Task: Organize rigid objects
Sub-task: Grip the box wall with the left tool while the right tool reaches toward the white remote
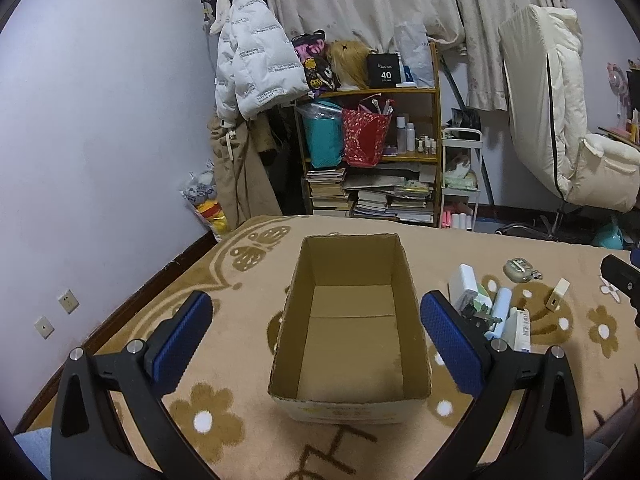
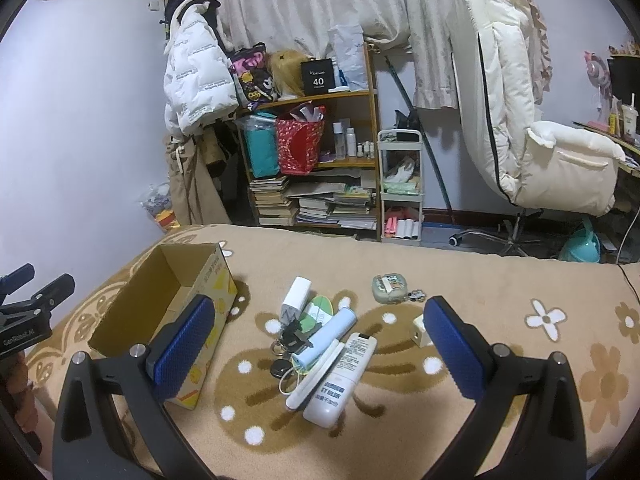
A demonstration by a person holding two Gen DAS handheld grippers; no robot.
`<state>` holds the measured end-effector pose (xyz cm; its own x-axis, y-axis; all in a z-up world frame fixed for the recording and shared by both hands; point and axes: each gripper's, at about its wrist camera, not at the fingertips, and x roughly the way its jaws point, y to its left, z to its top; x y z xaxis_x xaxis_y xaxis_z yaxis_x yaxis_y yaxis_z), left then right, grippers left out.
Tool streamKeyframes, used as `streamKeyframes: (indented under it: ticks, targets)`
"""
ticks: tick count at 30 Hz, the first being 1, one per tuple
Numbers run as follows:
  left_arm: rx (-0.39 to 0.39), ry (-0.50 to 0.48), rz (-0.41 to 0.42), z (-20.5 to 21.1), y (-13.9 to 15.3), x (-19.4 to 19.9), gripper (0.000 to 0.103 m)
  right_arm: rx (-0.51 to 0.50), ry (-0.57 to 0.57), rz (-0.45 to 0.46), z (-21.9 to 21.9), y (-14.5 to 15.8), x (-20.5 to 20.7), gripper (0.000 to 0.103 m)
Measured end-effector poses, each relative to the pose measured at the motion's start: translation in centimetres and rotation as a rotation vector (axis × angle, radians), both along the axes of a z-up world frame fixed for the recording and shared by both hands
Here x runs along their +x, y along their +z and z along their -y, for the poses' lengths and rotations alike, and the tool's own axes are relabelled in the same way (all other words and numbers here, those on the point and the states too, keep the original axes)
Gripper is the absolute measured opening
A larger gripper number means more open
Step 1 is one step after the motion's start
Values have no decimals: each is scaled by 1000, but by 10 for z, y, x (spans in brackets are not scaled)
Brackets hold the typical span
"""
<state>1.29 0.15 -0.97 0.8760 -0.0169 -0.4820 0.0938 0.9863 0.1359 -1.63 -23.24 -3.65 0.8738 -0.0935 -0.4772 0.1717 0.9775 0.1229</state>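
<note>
An empty cardboard box (image 1: 350, 398) (image 2: 216, 280) stands open on the flowered blanket. My left gripper (image 1: 316, 312) is open, its blue pads wide on either side of the box. To the box's right lies a pile: a white charger (image 2: 297, 295), a light blue tube (image 2: 325, 338), a white bottle (image 2: 340, 380), a white stick (image 2: 310, 378), black keys (image 2: 294, 338). A grey-green earbud case (image 2: 390, 289) and a small cream block (image 2: 418, 330) lie further right. My right gripper (image 2: 318, 314) is open above the pile, nothing between its pads.
The blanket (image 1: 224, 424) covers a bed whose far edge faces a cluttered wooden shelf (image 1: 434, 128), a white cart (image 2: 400, 188) and a cream office chair (image 2: 560, 168). A wall runs along the left. The left gripper's body (image 2: 28, 312) shows at the right wrist view's left edge.
</note>
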Motion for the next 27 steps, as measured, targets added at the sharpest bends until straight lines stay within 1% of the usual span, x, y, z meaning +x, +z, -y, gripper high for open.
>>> streamKeyframes:
  ticks: [5, 10, 14, 16, 18, 20, 24, 27]
  targets:
    - [-2, 6, -35, -2, 4, 18, 103, -5, 17, -12, -3, -1, 14, 103]
    - [1, 12, -73, -11, 11, 40, 103, 37, 52, -45, -5, -7, 33, 103]
    - [6, 14, -136, -19, 14, 64, 103, 36, 77, -87, -8, -12, 50, 103]
    - [-3, 17, -192, -25, 12, 78, 103, 37, 89, -102, -12, -14, 59, 103]
    - [-14, 22, -246, -29, 9, 91, 103, 32, 90, -119, -14, -17, 67, 103]
    - [-20, 27, -283, -33, 3, 99, 103, 31, 89, -144, -15, -22, 74, 103]
    - [-17, 50, -347, -39, -14, 115, 103, 61, 103, -186, -18, -32, 90, 103]
    - [-19, 55, -390, -42, -27, 122, 103, 96, 86, -219, -16, -40, 101, 103]
